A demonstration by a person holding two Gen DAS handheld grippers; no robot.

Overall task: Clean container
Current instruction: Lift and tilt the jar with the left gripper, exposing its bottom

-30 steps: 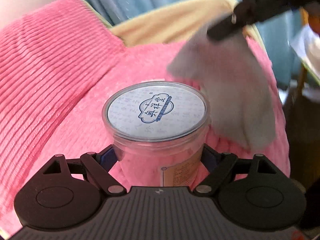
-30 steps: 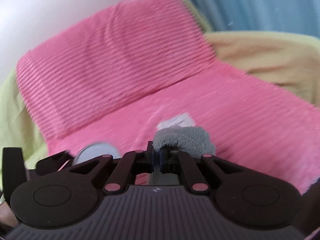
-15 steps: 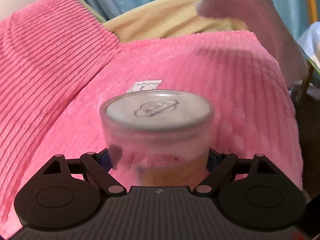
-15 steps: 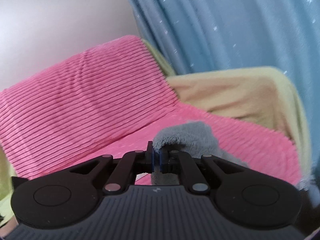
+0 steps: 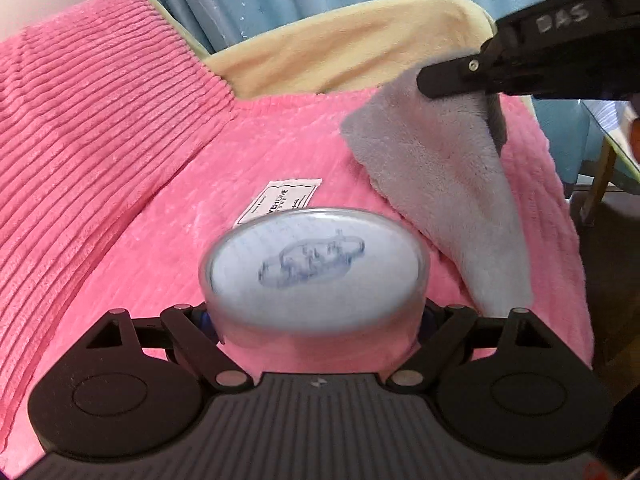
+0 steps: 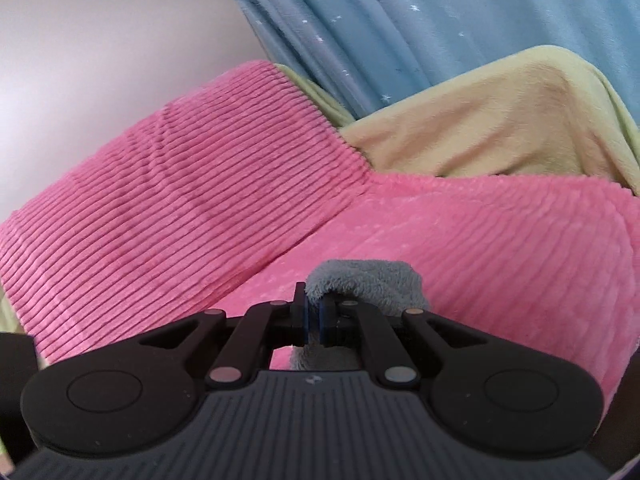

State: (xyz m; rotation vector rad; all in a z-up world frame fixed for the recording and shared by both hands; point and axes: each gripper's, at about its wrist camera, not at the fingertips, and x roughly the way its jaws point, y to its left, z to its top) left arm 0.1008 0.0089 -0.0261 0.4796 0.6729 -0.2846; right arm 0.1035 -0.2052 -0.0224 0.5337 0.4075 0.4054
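The lid of the clear plastic container is smeared by motion blur, so its blue printed emblem cannot be read, and most of the body below the lid is hidden behind the lid itself and the left gripper. That gripper's fingers are spread wide and close on the container's two sides; only slivers of blue pad show at either edge. The right gripper is cut off at the top right corner of the left wrist view, where just its black finger with pale lettering can be seen. In its own view the fingers are pinched almost together on a fold of the grey fleece cloth, and the rest of the cloth drops out of sight below them.

All around lies a pink ribbed blanket draped over a seat, with a pale yellow cover showing at the back and a blue star-speckled curtain behind that. A white fabric label lies on the blanket just beyond the container, its near end covered by the lid's rim. At the far right of the left wrist view a wooden leg and a glass-like edge are too cropped to identify.

The cloth hangs to the right of the container, close to it; whether they touch cannot be told. The container is held above the blanket, its long axis roughly upright with the lid tipped toward the camera.
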